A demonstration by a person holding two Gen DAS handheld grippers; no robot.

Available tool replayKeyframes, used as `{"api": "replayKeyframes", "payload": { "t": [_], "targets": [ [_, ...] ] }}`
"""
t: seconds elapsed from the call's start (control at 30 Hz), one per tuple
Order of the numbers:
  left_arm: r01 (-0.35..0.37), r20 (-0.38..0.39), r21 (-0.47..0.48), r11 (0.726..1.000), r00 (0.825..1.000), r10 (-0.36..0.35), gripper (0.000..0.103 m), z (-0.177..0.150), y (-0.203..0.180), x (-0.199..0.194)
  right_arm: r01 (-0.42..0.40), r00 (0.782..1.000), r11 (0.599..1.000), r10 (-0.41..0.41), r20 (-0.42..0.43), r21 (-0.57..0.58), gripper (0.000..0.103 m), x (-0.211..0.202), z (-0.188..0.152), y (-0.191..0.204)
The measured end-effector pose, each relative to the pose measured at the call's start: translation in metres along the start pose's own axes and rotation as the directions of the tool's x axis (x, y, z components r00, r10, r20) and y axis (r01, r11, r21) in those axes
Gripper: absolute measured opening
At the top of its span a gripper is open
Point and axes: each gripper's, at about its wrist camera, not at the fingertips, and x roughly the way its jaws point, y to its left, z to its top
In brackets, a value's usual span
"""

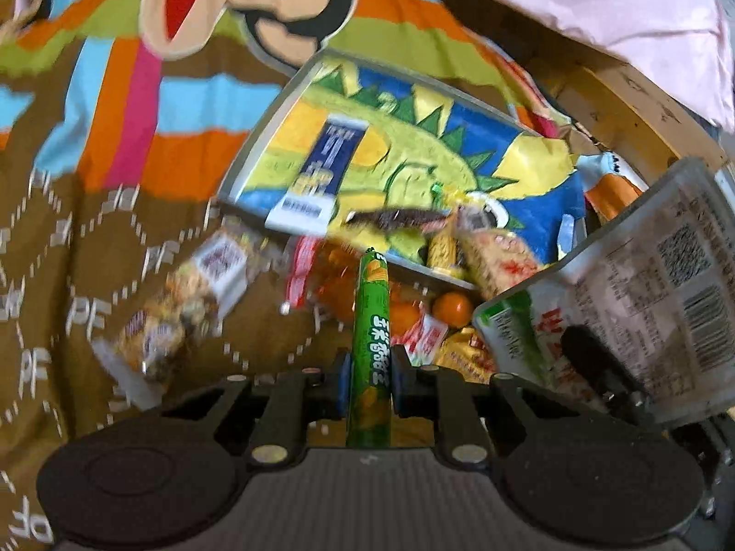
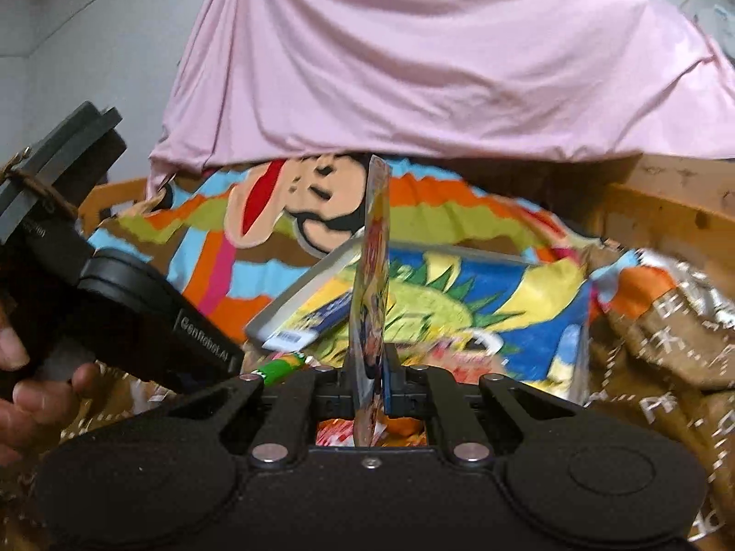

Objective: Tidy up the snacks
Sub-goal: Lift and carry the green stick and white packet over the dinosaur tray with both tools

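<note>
left gripper point(image 1: 369, 383) clamped on green sausage stick point(image 1: 370, 344) | right gripper point(image 2: 371, 383) clamped on flat snack packet point(image 2: 373, 303) | carry both level to tray point(image 1: 257, 137), release gently

Snack pile point(image 1: 413, 317) crowds tray's point(image 1: 257, 137) near edge

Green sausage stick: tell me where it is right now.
In the left wrist view the green sausage stick is clamped in the left gripper, bottom centre, pointing at the tray over the oranges.
</note>
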Motion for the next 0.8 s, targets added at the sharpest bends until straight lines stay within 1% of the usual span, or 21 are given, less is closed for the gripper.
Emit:
{"api": "replayKeyframes", "payload": {
  "t": [0.07, 0.17, 0.27, 0.33, 0.43, 0.53, 0.67, 0.8],
  "targets": [
    [-0.008, 0.029, 0.026, 1.000, 1.000, 0.007, 0.019, 0.006, -0.008, 0.000, 0.020, 1.000, 1.000, -0.021, 0.019, 0.006, 0.009, 0.001, 0.006, -0.007],
    [0.006, 0.057, 0.027, 1.000, 0.998, -0.007, 0.019, 0.019, -0.017, 0.004, 0.051, 0.997, 0.998, -0.052, 0.051, 0.024, 0.009, 0.006, 0.013, -0.018],
    [0.002, 0.087, 0.034, 0.999, 0.996, -0.004, 0.019, 0.033, -0.027, 0.015, 0.095, 0.992, 0.995, -0.096, 0.083, 0.010, 0.009, 0.018, 0.020, -0.028],
    [0.003, 0.104, 0.039, 0.999, 0.995, -0.007, 0.019, 0.043, -0.034, 0.024, 0.119, 0.988, 0.993, -0.121, 0.097, 0.021, 0.009, 0.029, 0.024, -0.038],
    [0.017, 0.123, 0.045, 0.999, 0.992, -0.022, 0.019, 0.055, -0.045, 0.041, 0.162, 0.981, 0.987, -0.163, 0.101, 0.020, 0.009, 0.046, 0.024, -0.053],
    [0.012, 0.136, 0.062, 0.998, 0.990, -0.020, 0.019, 0.065, -0.055, 0.063, 0.199, 0.975, 0.979, -0.202, 0.094, 0.043, 0.009, 0.065, 0.024, -0.069],
    [0.018, 0.147, 0.073, 0.997, 0.989, -0.028, 0.019, 0.076, -0.064, 0.089, 0.202, 0.976, 0.977, -0.206, 0.066, 0.064, 0.009, 0.089, 0.019, -0.084],
    [0.022, 0.159, 0.098, 0.995, 0.987, -0.037, 0.019, 0.087, -0.071, 0.111, 0.215, 0.973, 0.976, -0.217, 0.075, 0.040, 0.009, 0.103, 0.021, -0.086]
  ]
}}
